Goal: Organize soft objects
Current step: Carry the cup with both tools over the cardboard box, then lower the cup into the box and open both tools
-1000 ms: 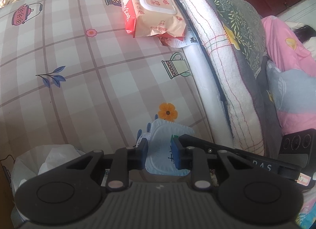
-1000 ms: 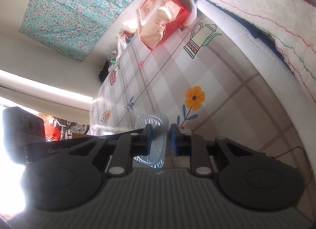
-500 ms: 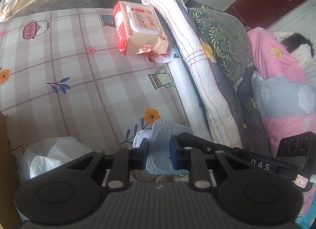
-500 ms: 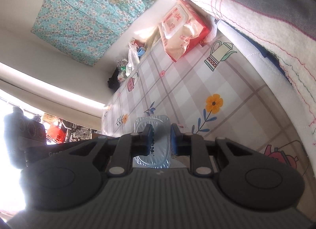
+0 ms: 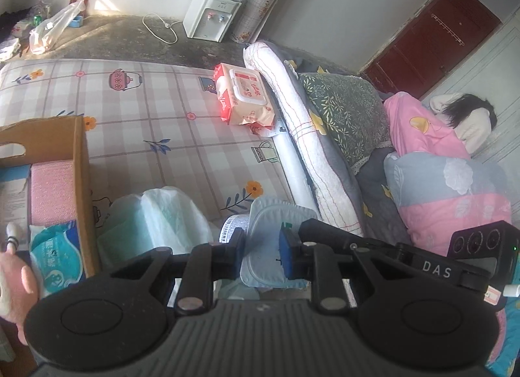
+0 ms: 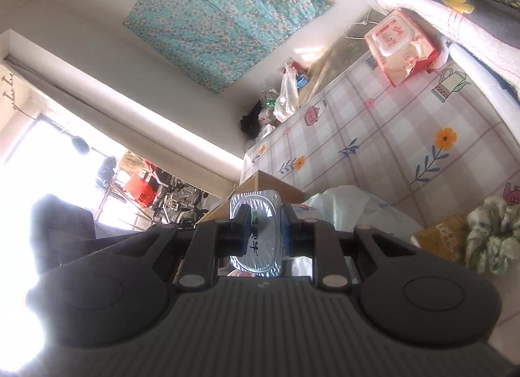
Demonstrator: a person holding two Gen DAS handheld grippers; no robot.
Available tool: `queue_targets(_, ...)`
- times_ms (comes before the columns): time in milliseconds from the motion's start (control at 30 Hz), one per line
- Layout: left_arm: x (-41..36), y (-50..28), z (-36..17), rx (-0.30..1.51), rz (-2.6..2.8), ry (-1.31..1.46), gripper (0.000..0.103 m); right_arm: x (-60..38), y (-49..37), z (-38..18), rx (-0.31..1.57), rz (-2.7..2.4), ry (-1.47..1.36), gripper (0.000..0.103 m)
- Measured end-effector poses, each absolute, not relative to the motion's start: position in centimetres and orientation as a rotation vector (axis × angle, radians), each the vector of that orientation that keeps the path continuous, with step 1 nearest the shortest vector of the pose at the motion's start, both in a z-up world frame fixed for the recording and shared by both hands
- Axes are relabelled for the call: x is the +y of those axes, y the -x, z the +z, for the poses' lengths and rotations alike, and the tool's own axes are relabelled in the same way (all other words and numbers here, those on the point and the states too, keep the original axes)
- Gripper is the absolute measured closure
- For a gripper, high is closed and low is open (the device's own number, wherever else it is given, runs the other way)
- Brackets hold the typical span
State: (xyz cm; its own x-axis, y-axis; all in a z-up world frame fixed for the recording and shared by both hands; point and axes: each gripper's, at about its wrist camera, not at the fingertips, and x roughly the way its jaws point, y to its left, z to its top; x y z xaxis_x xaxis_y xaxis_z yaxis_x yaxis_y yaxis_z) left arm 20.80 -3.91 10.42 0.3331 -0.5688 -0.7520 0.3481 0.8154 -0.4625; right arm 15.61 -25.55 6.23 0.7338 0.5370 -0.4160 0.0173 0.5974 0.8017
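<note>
Both the left gripper (image 5: 261, 252) and right gripper (image 6: 266, 229) squeeze one soft blue pack (image 5: 273, 244); carry it gently over the cardboard box (image 5: 79, 162).

The left gripper (image 5: 262, 253) is closed on a pale blue soft pack (image 5: 269, 247), its jaws pressing both sides. The right gripper (image 6: 264, 229) grips the same pack (image 6: 256, 231) from the opposite end, jaws nearly together.
</note>
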Motion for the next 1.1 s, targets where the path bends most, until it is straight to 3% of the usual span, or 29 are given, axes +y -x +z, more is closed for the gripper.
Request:
queue_targets(267, 8.5, -14.7, 10.5, 1.019, -0.392, 0.334, 0.08, -13.8, -14.5, 5.7, 0.834, 0.546, -0.857, 0.083)
queue_targets(533, 19.0, -11.5, 5.6, 1.089, -0.171, 0.454, 0.077, -1.4, -16.4, 3.5, 1.097, 0.682, -0.742, 0.082)
queue_targets(733, 22.7, -11.2, 1.4, 1.193, -0.112, 0.51, 0.077, 2.8, -18.4, 0.5, 1.28, 0.679, -0.67, 0.082)
queue_targets(1100, 23.9, -11.5, -2.2, 1.33, -0.071, 0.509, 0.075, 5.6, -19.7, -3.2, 1.452, 0.657, -0.616, 0.081)
